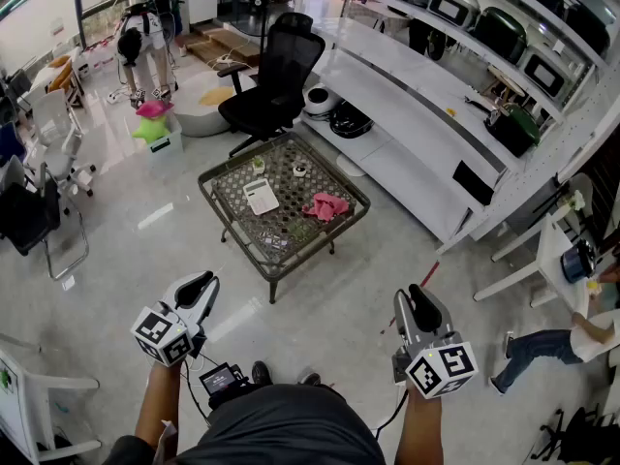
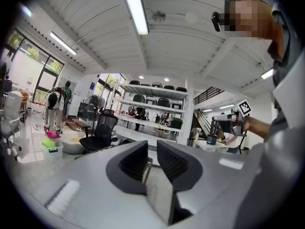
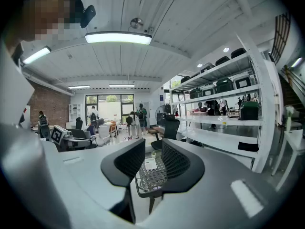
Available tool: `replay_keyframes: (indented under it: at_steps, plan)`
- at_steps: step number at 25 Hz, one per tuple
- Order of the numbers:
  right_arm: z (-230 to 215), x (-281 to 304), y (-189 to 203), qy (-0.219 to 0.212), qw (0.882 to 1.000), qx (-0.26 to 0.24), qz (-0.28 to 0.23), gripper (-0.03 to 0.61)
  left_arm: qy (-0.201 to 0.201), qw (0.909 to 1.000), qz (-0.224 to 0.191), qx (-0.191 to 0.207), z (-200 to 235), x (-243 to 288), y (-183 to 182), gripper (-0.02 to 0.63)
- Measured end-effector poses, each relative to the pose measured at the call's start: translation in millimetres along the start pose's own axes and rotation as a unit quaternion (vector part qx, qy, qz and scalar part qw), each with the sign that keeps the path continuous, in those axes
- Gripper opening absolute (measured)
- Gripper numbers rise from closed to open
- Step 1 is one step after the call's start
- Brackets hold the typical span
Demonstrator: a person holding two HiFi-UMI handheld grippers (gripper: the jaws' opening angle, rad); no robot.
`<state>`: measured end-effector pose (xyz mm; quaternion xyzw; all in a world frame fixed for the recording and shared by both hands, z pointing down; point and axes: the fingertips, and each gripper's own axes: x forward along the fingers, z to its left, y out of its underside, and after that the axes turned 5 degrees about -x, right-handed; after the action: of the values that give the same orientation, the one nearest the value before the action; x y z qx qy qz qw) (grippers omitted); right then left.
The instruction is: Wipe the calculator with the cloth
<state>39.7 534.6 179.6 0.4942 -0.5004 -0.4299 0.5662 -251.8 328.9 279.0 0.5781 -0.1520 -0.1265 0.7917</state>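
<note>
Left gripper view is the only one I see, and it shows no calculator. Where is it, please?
Observer: The head view shows the calculator lying on a low mesh table ahead.
Operator: And the cloth?
Observer: The pink cloth lies on the same table, right of the calculator, not touching it.
Operator: Is the right gripper holding anything?
Observer: No, its jaws stand apart with nothing between them.

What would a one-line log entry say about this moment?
wiping: not started | left gripper: open, empty | right gripper: open, empty | calculator, cloth: untouched on table
</note>
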Motion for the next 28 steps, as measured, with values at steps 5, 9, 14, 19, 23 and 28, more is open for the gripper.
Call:
replay_keyframes:
  at_steps: [5, 9, 14, 19, 23, 28]
  plan:
    - [5.2, 2.4, 2.4, 0.003, 1.000, -0.003, 0.002, 0.091, 0.012, 0.9999, -0.007, 0.009, 11.4, 0.0, 2.0, 0.061]
    - [4.6, 5.8, 1.6, 0.009, 1.000, -0.006, 0.005, 0.091, 0.015, 0.9998, -0.012, 0.005, 15.8, -0.3, -0.6, 0.061]
    - [11.6, 19.3, 5.3, 0.004, 1.000, -0.006, 0.004, 0.091, 0.015, 0.9998, -0.009, -0.003, 27.9, 0.5, 4.8, 0.061]
    - [12.5, 29.2, 1.0, -0.005, 1.000, 0.004, 0.000, 0.091, 0.028, 0.9996, -0.002, -0.007, 28.9, 14.0, 10.2, 0.061]
    - [0.1, 37.2, 2.8, -0.002, 1.000, 0.030, -0.006, 0.091, 0.025, 0.9996, -0.001, -0.013, 32.4, 27.1, 12.2, 0.061]
    - [-16.0, 74.3, 11.2, -0.013, 0.999, 0.042, -0.002, 0.091, 0.009, 0.9998, 0.005, -0.016, 52.1, 45.8, 17.6, 0.061]
